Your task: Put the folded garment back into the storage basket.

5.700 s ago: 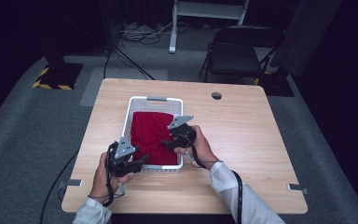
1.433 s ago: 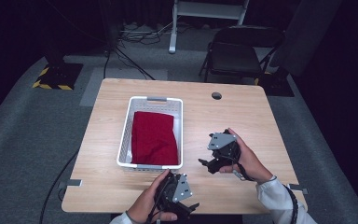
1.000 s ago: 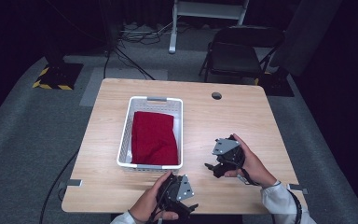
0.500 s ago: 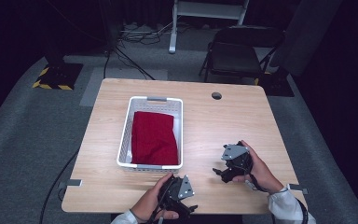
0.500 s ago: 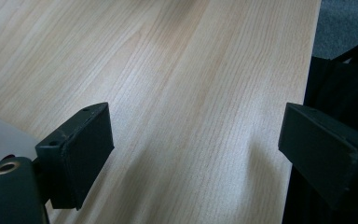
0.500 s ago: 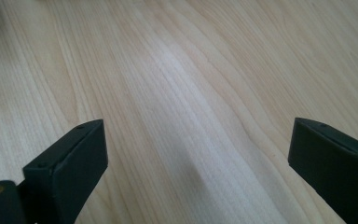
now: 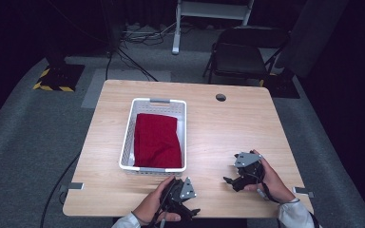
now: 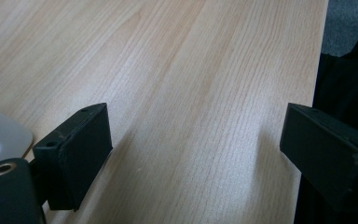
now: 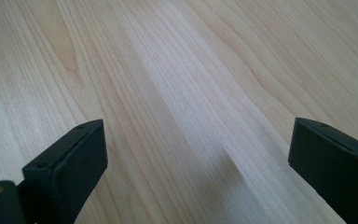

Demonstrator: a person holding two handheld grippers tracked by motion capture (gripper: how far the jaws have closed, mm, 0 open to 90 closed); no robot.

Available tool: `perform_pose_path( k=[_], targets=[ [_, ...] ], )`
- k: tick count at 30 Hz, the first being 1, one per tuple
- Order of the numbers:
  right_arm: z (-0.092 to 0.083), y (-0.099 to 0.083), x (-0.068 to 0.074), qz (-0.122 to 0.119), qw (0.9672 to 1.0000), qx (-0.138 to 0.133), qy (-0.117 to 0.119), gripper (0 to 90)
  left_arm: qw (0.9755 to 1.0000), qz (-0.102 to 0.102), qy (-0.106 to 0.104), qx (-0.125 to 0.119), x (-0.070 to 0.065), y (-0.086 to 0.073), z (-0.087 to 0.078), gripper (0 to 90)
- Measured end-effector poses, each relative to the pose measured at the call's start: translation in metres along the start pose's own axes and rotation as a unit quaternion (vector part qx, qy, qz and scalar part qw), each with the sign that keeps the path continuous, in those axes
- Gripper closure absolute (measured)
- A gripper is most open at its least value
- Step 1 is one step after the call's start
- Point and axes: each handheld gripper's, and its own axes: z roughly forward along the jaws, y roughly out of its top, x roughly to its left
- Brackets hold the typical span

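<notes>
Both grippers, left [image 7: 184, 205] and right [image 7: 237, 179], rest wide-jawed and empty near the surface's [image 7: 218, 133] front edge; the cloth [image 7: 156, 140] lies in the basket [image 7: 182, 137], so the work looks finished.

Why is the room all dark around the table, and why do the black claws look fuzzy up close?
High view: light falls on the wooden table and the red cloth in the white basket; the room behind stays dim. Left gripper view and right gripper view: the near jaws are soft, while the wood grain is sharper, with a pale sheen.
</notes>
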Motion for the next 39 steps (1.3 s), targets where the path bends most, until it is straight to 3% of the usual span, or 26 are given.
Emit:
perform_pose_path(
  k=[15, 26, 30, 39],
  targets=[
    [-0.014, -0.035, -0.002, 0.039, 0.9992, -0.007, 0.008, 4.3, 1.0, 0.002, -0.003, -0.003, 0.001, -0.002, 0.002, 8.0],
    [-0.022, -0.058, -0.004, 0.09, 0.9951, -0.026, 0.032, 2.0, 1.0, 0.001, 0.002, -0.009, 0.002, -0.004, 0.003, 7.2],
    [-0.024, -0.068, -0.006, 0.113, 0.9922, -0.039, 0.038, 1.3, 0.9999, -0.001, 0.002, -0.01, 0.002, -0.004, 0.003, 7.1],
    [-0.032, -0.081, -0.005, 0.129, 0.9904, -0.044, 0.026, 0.4, 0.9999, 0.0, 0.001, -0.011, 0.002, -0.004, 0.003, 6.1]
  ],
)
